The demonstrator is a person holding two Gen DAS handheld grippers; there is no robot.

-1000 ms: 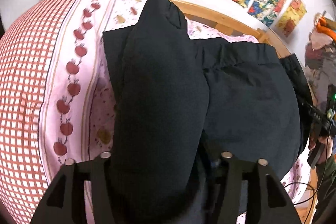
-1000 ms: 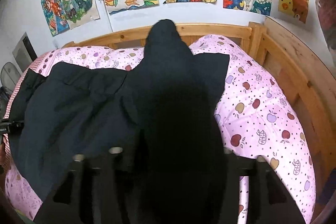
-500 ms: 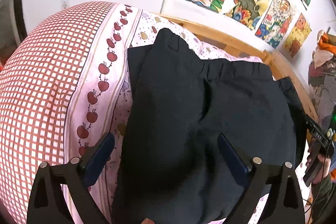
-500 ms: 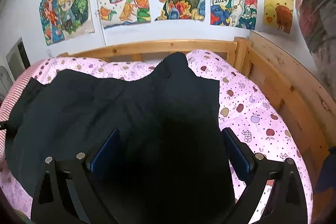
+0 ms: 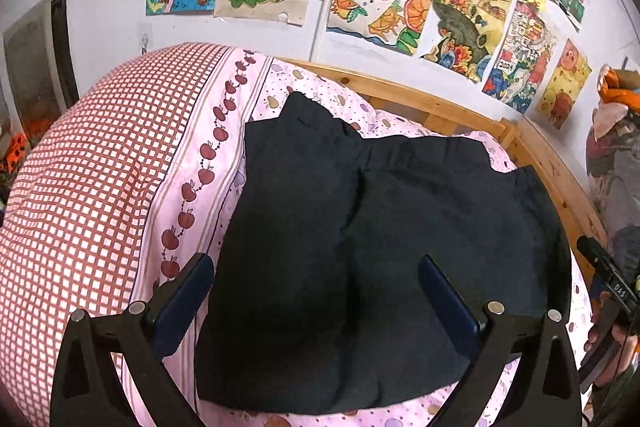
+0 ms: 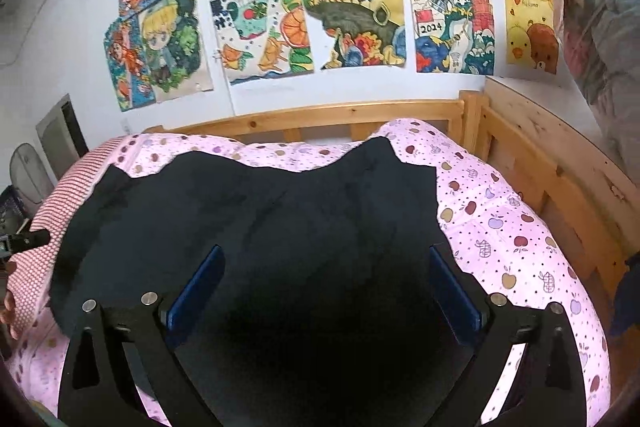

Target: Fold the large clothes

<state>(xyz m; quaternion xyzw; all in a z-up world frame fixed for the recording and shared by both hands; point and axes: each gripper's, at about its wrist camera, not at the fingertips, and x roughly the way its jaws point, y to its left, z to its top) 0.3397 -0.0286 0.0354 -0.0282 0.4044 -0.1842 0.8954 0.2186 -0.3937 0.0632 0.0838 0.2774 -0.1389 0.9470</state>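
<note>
Lying limp on the pink quilt [image 5: 248, 131], the dark garment [image 5: 360, 235] looked soft and light, best pinched at a corner or folded edge, while the left gripper [image 5: 316, 291] and right gripper [image 6: 324, 283] had just opened wide, holding nothing.

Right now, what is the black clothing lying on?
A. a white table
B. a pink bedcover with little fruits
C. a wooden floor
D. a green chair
B: the black clothing lies spread on the pink bedcover printed with little fruits, inside a wooden bed frame.
</note>
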